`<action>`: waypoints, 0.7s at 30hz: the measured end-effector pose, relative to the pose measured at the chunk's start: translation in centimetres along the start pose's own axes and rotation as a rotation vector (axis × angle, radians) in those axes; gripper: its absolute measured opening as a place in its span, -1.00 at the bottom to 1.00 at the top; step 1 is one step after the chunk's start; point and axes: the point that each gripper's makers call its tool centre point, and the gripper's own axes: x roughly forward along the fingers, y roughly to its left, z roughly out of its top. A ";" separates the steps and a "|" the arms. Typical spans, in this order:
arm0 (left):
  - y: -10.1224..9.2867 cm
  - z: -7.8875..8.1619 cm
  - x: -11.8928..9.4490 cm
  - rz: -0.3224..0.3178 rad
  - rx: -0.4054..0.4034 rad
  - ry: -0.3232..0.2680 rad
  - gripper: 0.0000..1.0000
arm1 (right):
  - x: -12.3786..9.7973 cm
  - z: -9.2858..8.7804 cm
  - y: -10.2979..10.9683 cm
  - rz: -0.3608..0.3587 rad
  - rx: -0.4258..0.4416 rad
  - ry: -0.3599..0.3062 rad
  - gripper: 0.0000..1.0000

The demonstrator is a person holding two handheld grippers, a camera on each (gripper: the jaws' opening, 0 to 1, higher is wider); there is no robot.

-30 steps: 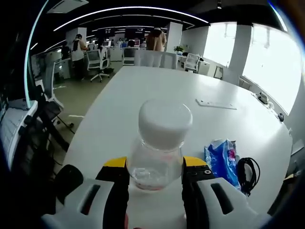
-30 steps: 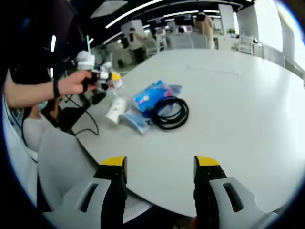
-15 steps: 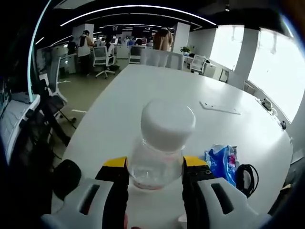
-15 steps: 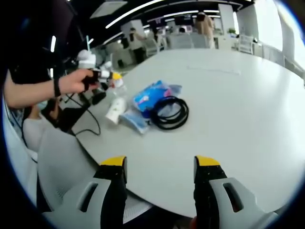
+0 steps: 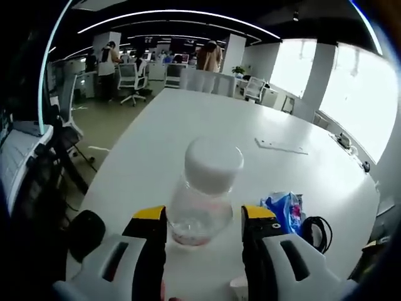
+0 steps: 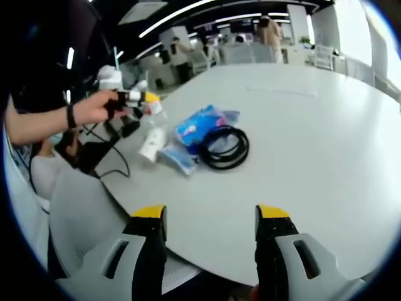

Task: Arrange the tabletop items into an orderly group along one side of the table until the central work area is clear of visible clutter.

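On table edge [image 6: 263, 244] | left tool [image 5: 203, 216] clamps one jar [image 5: 203, 194] | right tool [image 6: 211, 214] apart | one cable coil [image 6: 223, 147]

Office chairs [image 5: 130, 76] beyond the table; people standing (far off) [image 5: 209, 56].

My left gripper [image 5: 203, 216] has yellow tips on black jaws, with white shells behind them. Between them I see a clear plastic jar [image 5: 202, 200] with a white lid and a faint pink tint at its base. The table [image 5: 188, 125] is plain white. To the right lies a bright blue packet [image 5: 283, 212] with white and red markings, beside a black coiled cable [image 5: 316, 231].

My right gripper [image 6: 211, 216] carries the same yellow, black and white. From here I see the blue packet [image 6: 200, 125] and the black cable [image 6: 225, 148] on a pale grey-white tabletop [image 6: 313, 138], plus a white cylinder [image 6: 152, 144].
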 end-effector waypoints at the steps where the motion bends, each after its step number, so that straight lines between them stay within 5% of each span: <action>1: 0.0 -0.1 -0.2 0.001 0.002 0.000 -0.07 | 0.0 0.0 -0.1 -0.002 0.002 -0.001 0.10; 21: -0.1 -4.4 -4.6 -0.011 -0.048 0.034 -0.04 | 0.3 -0.2 0.4 0.017 0.004 0.001 0.10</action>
